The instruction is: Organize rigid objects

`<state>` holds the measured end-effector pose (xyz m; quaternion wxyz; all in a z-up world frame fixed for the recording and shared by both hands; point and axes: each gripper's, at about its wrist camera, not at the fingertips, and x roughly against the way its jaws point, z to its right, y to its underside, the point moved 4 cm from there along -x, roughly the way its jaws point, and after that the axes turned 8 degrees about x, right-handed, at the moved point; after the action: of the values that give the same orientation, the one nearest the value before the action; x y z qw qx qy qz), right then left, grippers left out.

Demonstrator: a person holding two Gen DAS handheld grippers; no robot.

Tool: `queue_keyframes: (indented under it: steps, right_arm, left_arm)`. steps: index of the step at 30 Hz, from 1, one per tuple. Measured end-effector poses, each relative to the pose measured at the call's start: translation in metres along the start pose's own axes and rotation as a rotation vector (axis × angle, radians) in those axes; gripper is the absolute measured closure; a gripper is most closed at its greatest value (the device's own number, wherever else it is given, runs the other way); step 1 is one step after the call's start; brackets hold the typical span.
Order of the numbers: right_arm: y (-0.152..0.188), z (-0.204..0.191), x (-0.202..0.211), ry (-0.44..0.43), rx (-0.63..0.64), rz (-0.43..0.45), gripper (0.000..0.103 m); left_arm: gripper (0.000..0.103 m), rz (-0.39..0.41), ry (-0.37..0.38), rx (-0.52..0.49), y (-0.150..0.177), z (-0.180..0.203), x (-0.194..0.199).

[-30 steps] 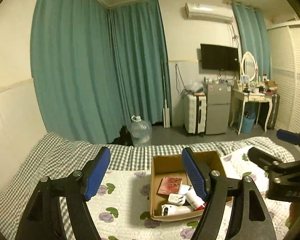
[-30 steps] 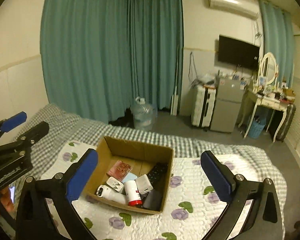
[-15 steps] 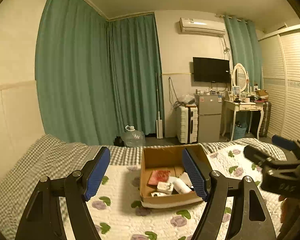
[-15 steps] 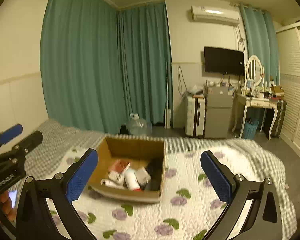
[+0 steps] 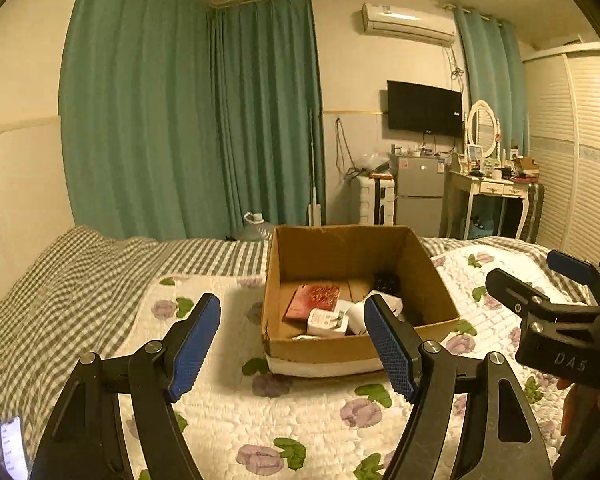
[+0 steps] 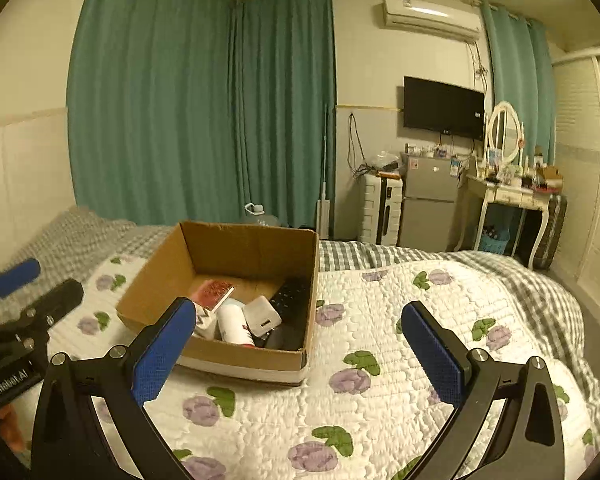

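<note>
We hold both grippers short of the cardboard box point(image 5: 360, 300), centre frame on the quilt point(image 5: 320, 420); left gripper point(image 5: 292, 344) spread, empty; right gripper point(image 6: 300, 344) spread, empty; best to clear the near wall first, then pick the topmost white charger point(image 6: 262, 318).

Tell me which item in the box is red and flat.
The red packet, lying flat at the box's back left. The charger and the tube are white; the remote is black.

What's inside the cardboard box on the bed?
The cardboard box holds a red packet, white charger, white bottle and black remote. Whatever lies beneath them is hidden.
</note>
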<state>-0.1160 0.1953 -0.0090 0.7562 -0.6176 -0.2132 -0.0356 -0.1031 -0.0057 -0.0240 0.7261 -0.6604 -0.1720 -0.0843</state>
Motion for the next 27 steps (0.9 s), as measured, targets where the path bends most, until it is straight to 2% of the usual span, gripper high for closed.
queue_keyframes:
  steps: [9,27]
  right_arm:
    - [0.0051,0.0002,-0.0046,-0.014,-0.023,-0.014,0.000]
    - [0.0038,-0.0031,-0.0028,0.026,-0.017,-0.004,0.000]
  left_arm:
    - [0.026,-0.034,-0.005,-0.002,0.0102,-0.0046,-0.0049]
    - [0.026,-0.039,0.000,0.000,0.0081,-0.0049,-0.0061]
